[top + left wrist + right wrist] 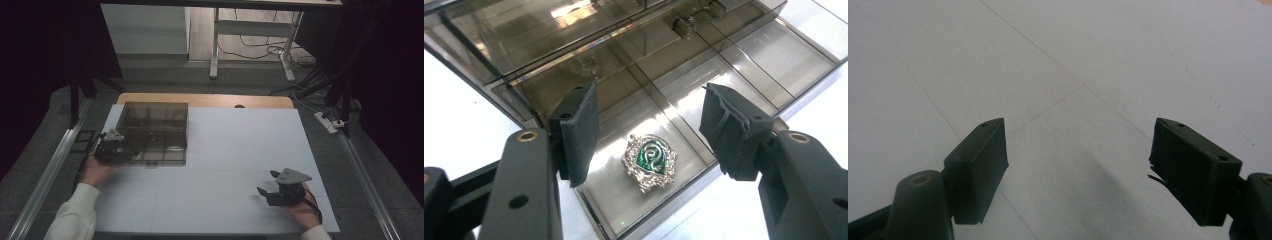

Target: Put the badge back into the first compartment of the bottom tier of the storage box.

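A smoky clear compartment box (155,132) lies on the left of the white table sheet (240,145), its lid folded back. In the left gripper view a silver and green crest badge (650,161) lies flat on the floor of a near compartment of the box (749,55). My left gripper (651,127) hovers over that compartment with its jaws apart, and the pads do not touch the badge. From above, the left gripper (129,155) sits at the box's near left corner. My right gripper (266,182) rests near the front right, open over bare sheet (1080,170).
The box's other compartments look empty. A wooden table edge (200,100) shows behind the sheet. Metal rails (50,165) run along both sides. Desk legs, cables and a power strip (326,121) lie on the floor beyond.
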A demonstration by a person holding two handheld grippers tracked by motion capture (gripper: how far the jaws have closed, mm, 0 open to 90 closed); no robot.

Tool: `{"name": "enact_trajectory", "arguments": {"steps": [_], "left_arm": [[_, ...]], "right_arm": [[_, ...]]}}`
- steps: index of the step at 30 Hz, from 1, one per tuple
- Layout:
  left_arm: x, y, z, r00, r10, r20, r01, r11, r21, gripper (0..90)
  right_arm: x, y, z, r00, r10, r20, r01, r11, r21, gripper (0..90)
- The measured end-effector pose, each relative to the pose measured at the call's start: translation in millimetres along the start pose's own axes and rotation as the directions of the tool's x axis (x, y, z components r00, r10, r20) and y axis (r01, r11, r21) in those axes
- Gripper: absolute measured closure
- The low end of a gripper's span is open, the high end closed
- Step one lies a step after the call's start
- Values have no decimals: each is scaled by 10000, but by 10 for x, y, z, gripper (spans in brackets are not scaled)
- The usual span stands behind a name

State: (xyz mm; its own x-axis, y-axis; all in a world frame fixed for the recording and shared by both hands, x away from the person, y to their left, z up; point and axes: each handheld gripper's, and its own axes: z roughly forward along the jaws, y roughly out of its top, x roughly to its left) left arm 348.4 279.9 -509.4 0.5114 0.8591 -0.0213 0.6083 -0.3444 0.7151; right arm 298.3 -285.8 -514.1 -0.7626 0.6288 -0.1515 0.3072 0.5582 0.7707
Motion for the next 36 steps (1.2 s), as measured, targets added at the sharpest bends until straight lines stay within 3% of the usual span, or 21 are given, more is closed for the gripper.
{"name": "enact_trajectory", "arguments": {"steps": [11,22,30,33,36], "left_arm": [[-56,-50,-68,9998,14,205,-8,9995,-313,390],[-173,-104,-177,9982,523,288,-500,9960,-744,389],[-227,-127,-243,9963,602,608,-533,9926,-1095,388],[-245,-144,-271,9944,410,972,-274,9901,-1378,382],[-281,-158,-298,9931,459,1079,-292,9880,-1516,383]], "right_arm": [[1,3,-6,10000,-7,-32,7,10000,-71,227],[1,8,-18,10000,51,-72,-52,9998,-197,227],[-1,6,-18,10000,37,-61,-38,9998,-176,227],[1,6,-14,10000,52,-76,-54,9998,-178,227],[3,6,-9,10000,36,-82,-37,9999,-150,227]]}}
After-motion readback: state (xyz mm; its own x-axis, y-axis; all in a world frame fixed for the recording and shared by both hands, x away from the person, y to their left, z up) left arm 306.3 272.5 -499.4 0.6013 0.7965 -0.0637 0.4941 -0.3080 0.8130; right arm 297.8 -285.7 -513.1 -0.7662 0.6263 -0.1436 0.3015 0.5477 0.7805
